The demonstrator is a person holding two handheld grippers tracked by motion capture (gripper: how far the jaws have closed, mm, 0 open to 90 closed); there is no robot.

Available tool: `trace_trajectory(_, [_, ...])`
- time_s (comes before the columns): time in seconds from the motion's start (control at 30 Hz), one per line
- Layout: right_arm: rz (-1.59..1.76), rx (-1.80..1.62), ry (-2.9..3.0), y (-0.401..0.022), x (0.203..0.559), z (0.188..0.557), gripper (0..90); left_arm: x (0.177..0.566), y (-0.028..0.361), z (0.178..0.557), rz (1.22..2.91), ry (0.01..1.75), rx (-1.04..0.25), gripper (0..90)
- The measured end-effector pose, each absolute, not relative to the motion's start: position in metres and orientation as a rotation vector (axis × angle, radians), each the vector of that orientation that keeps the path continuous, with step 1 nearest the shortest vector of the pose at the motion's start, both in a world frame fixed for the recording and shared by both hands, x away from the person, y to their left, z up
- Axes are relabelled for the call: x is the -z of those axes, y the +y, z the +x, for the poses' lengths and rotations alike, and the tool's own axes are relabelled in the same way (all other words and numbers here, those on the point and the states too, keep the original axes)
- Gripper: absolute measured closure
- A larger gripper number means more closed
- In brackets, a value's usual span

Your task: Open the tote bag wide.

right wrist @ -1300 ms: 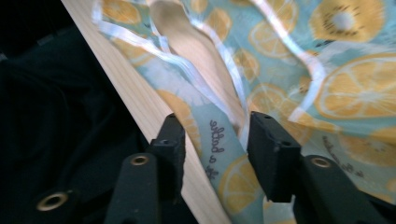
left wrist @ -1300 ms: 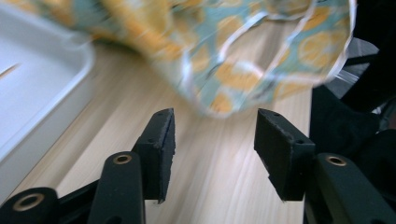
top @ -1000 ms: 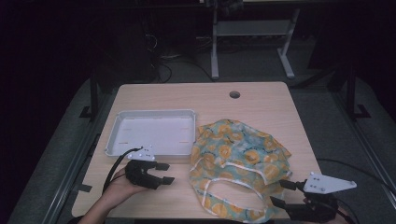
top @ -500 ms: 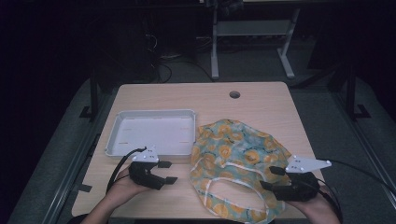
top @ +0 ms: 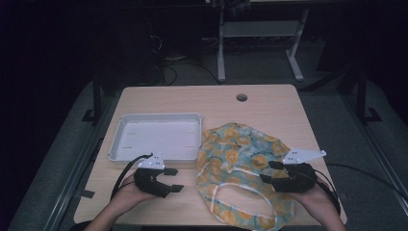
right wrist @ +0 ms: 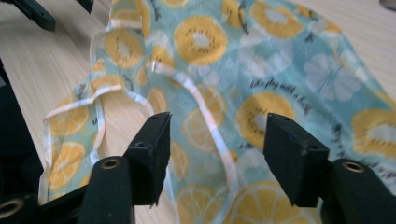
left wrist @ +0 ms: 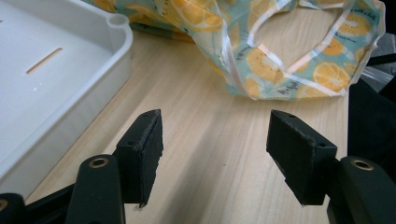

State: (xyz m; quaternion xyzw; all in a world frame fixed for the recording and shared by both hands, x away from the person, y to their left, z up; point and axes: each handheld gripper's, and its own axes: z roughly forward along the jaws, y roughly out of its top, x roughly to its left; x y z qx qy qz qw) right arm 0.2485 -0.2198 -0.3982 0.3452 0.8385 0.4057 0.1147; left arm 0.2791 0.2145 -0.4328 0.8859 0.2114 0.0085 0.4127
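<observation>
Patterned cloth bag (top: 243, 168), teal with orange citrus slices and white trim, lay crumpled on the right half of the wooden table (top: 192, 98), its near end reaching the table's front edge. A white-edged handle loop (top: 235, 195) was spread flat at the near side, bare wood showing through it. In the left gripper view the bag (left wrist: 280, 46) sat beyond the jaws, apart from them; in the right gripper view the bag (right wrist: 261, 79) lay directly under and past the jaws, with a white trim strip (right wrist: 210, 121) running down between them.

Right gripper (top: 272, 172) was over the bag's right portion, held from the near right corner, pointing left. Its jaws stood apart and had just been closing; fabric lay below the gap, but the pads were not pressing on it, so nothing was gripped.

Left gripper (top: 173, 179) rested just left of the bag, over bare wood, pointing right toward it. Its jaws were spread wide with only tabletop between them; nothing held.

White tray (top: 120, 149) sat on the left half of the table, its right rim close beside the bag's left edge; the left gripper was just in front of its near rim. Slots were visible in the tray floor (left wrist: 44, 60). A round hole (top: 242, 97) was set in the tabletop near the far edge, well apart from the bag.
</observation>
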Motion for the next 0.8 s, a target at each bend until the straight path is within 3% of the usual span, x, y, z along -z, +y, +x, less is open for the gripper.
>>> trace_trajectory(0.3, [1.043,-1.055,2.411,-0.232,0.407,0.237,38.4,0.432,0.216,0.279,2.218,0.543,-0.027,35.8])
trace_trajectory(0.63, [1.023,-0.889,2.471,-0.234,0.433,0.251,31.3,0.434,0.215,0.279,2.230,0.542,-0.016,35.8])
trace_trajectory(0.8, [1.022,-0.914,2.430,-0.236,0.429,0.255,29.8,0.435,0.215,0.279,2.233,0.540,-0.014,35.8])
